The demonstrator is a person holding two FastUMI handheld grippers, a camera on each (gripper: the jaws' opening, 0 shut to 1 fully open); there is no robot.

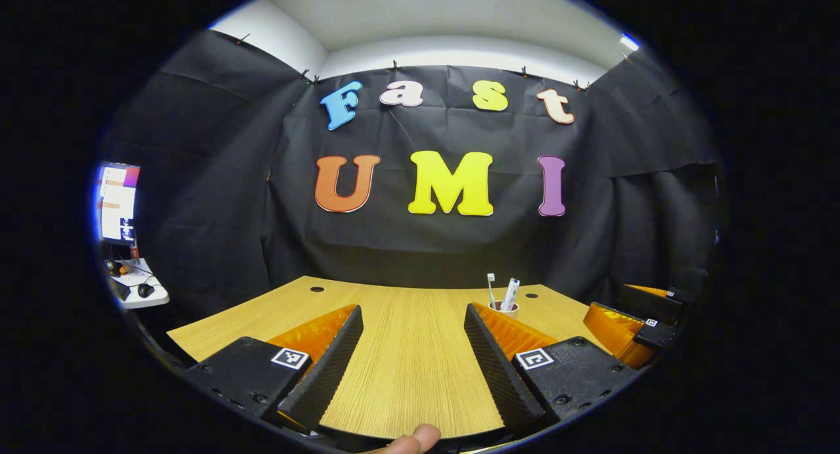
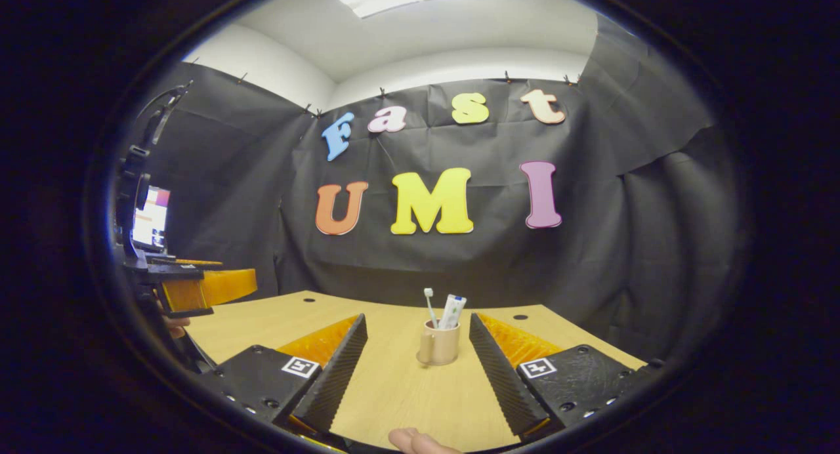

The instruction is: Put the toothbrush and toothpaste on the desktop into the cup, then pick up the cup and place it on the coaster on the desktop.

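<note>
Fingertip of the person's hand (image 2: 420,439) is peeking in at the bottom edge of the right gripper view, and just ahead the right gripper (image 2: 418,369) is holding its fingers spread wide with nothing between them. Beyond them the cup (image 2: 438,344) is standing upright on the wooden surface (image 2: 394,395), with the toothbrush (image 2: 429,304) and toothpaste (image 2: 452,311) already poking up out of it, heads high. I cannot make out a coaster under or near the cup, so whether it is resting on one is not clear.

Over in the left gripper view, the left gripper (image 1: 413,359) is also gaping open and empty, and the cup's rim is showing just behind its right-hand finger.

If the cup is yet to travel, the fingers should be closing squarely across its body below the rim, clear of the handle, keeping it level so neither item tips out.
</note>
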